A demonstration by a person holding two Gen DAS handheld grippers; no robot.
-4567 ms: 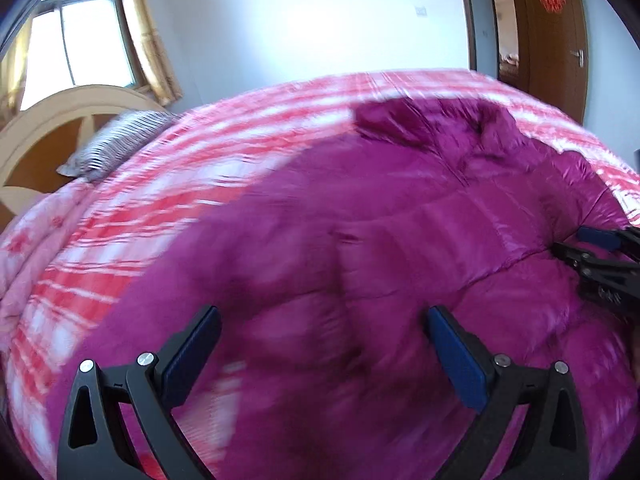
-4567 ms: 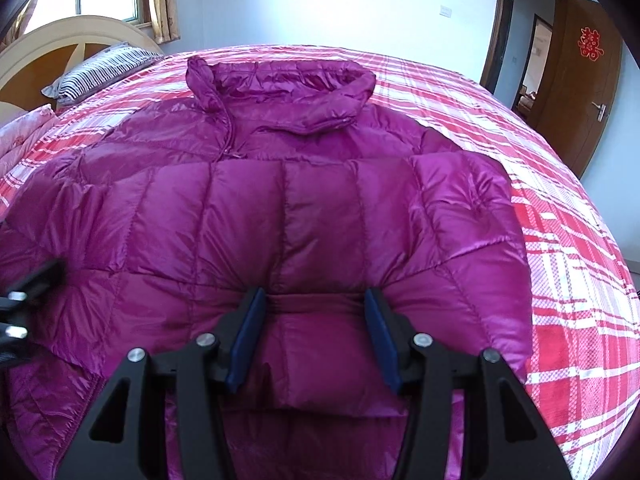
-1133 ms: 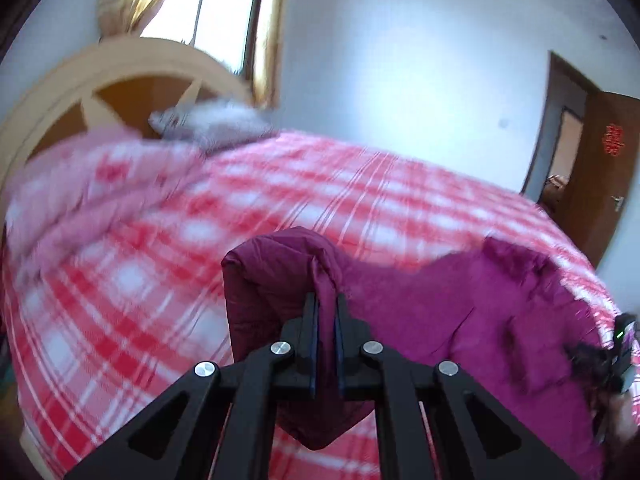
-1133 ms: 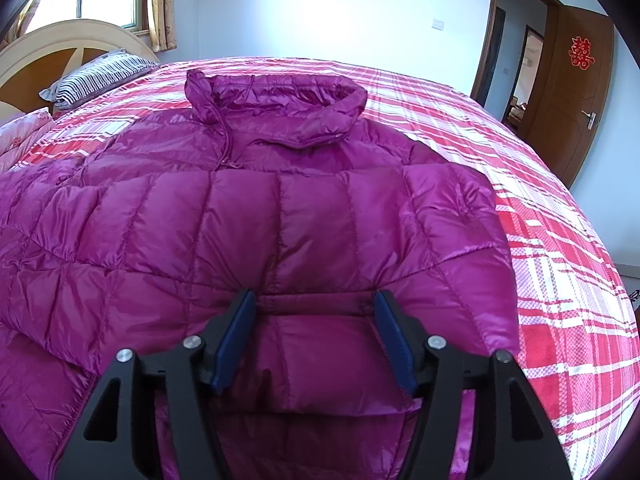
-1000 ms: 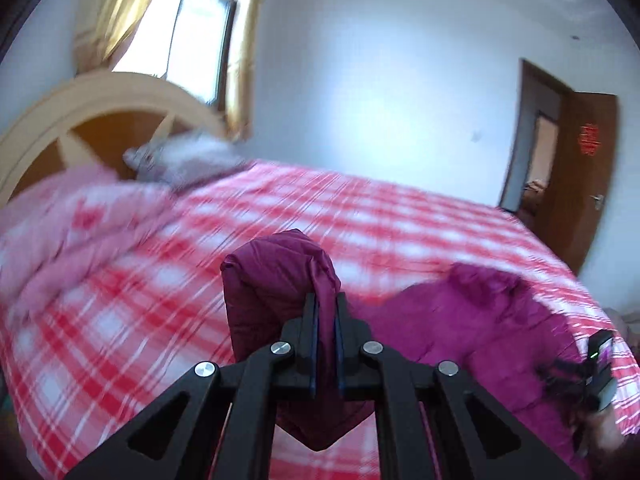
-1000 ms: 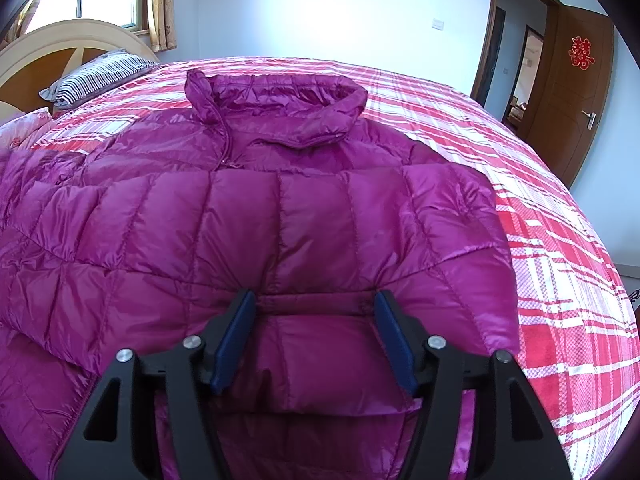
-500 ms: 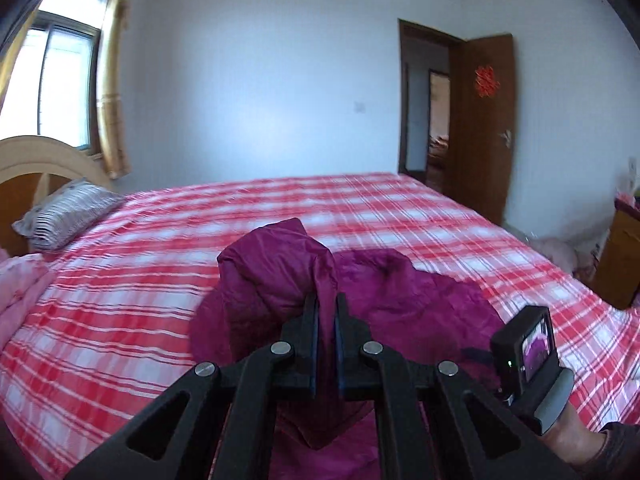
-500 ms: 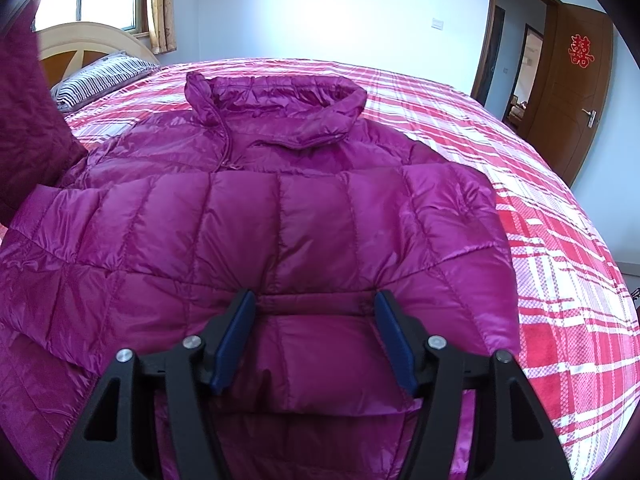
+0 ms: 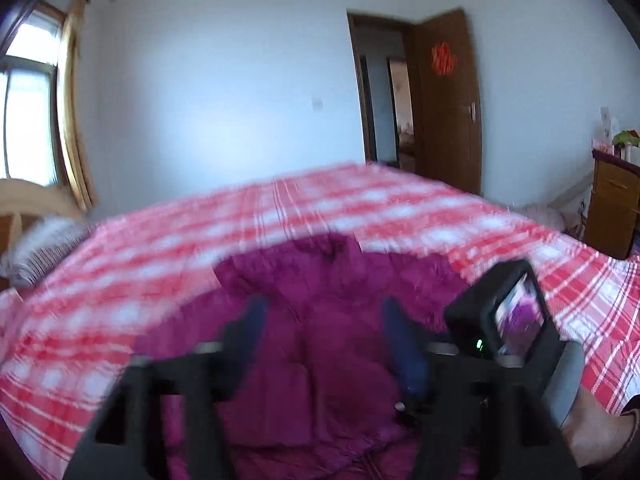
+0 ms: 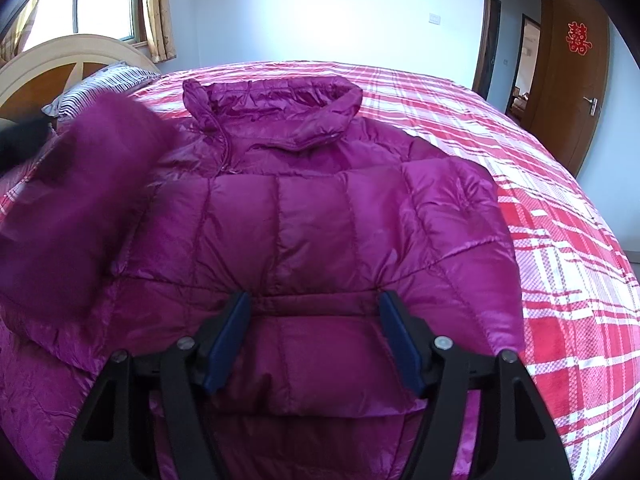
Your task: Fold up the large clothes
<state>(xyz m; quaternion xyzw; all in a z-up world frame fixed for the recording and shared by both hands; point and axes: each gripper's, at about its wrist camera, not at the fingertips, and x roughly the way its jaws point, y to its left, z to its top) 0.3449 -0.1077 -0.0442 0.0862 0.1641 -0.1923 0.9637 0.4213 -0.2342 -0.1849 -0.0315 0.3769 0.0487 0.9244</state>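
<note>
Folding is only getting started: the purple down jacket [image 10: 320, 208] is lying front-up across the red plaid bed [image 10: 560, 208], collar toward the headboard, and its one sleeve [image 10: 80, 216] is lying over the chest, blurred. The right claw [image 10: 314, 334] is hovering spread above the lower front, gripping nothing. The left claw [image 9: 326, 344] is also spread and empty over the jacket. Other sleeve and body folds seem left.
</note>
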